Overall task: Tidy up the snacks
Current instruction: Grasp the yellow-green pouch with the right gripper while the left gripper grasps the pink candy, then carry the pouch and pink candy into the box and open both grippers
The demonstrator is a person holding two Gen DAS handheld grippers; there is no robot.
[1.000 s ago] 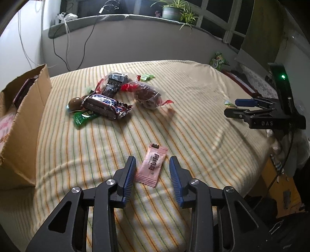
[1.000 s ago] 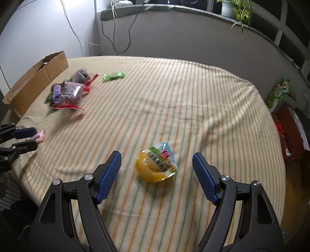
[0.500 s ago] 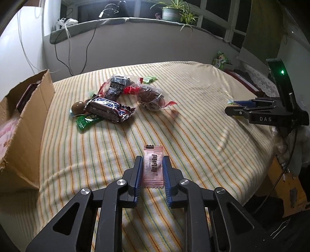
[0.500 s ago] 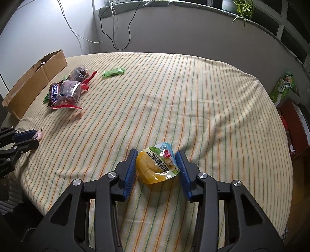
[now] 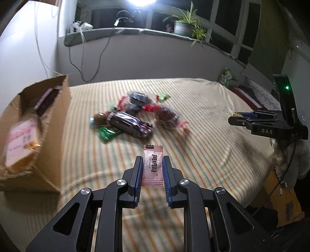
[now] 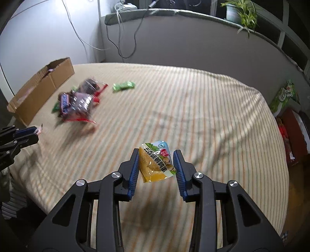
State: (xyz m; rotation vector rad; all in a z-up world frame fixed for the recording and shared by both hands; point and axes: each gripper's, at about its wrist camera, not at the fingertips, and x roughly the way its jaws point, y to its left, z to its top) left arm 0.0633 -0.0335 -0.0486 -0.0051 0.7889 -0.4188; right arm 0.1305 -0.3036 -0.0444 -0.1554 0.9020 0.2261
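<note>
The left gripper clamps a pink candy wrapper between its pads. The right gripper's jaws are closing on a yellow snack pouch, lifted above the striped bedcover.

potted plant and cables on windowsill.

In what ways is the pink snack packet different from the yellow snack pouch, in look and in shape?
The pink snack packet is a narrow, flat rectangle with crimped ends; the yellow snack pouch is wider, puffier and roughly triangular. The pink snack packet is pale with dark print; the yellow snack pouch has a green and blue top and a red mark. Shared: each sits between blue pads, the pink one in the left gripper, the yellow one in the right gripper.
</note>
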